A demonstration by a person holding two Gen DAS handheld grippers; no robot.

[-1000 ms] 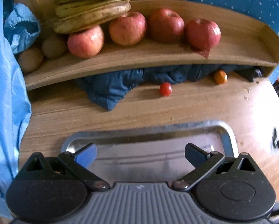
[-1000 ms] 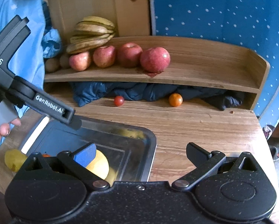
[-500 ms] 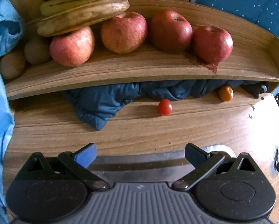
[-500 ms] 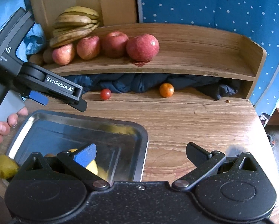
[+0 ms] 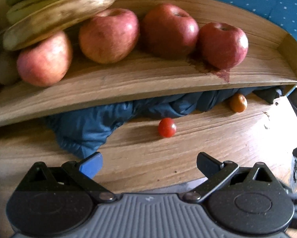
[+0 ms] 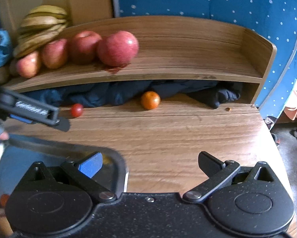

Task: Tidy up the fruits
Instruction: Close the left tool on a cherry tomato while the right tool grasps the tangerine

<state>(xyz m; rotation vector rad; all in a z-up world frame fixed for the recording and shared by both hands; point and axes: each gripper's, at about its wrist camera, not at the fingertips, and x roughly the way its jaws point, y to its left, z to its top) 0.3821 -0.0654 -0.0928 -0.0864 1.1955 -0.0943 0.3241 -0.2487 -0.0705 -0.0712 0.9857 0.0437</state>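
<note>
here, at far left on the shelf [image 5: 148, 79], a bunch of bananas [image 5: 55, 19] leans over the first of four apples [image 5: 45, 59]; the other three [image 5: 108, 35] [image 5: 170, 29] [image 5: 224, 44] stand in a row to its right, with a dark red stain under the last one. under the shelf a blue cloth [image 5: 85, 130] is bunched on the table [image 5: 208, 138]. just right of its tip sits a cherry tomato [image 5: 167, 127], alone on bare wood, and further right a small orange [image 5: 237, 103] lies against the cloth at the shelf's edge. the left gripper [image 5: 148, 162] hovers low over the table, its fingers spread wide with nothing between them, the tomato ahead of the gap.

from the right wrist, the left gripper [image 6: 55, 119] reaches in from the left, near the tomato [image 6: 76, 110]. below it a metal tray [image 6: 116, 162] holds some yellow and red fruit, mostly hidden. the right gripper [image 6: 149, 163] is wide and empty over the tray's right rim, and the orange [image 6: 150, 100] sits straight ahead.
</note>
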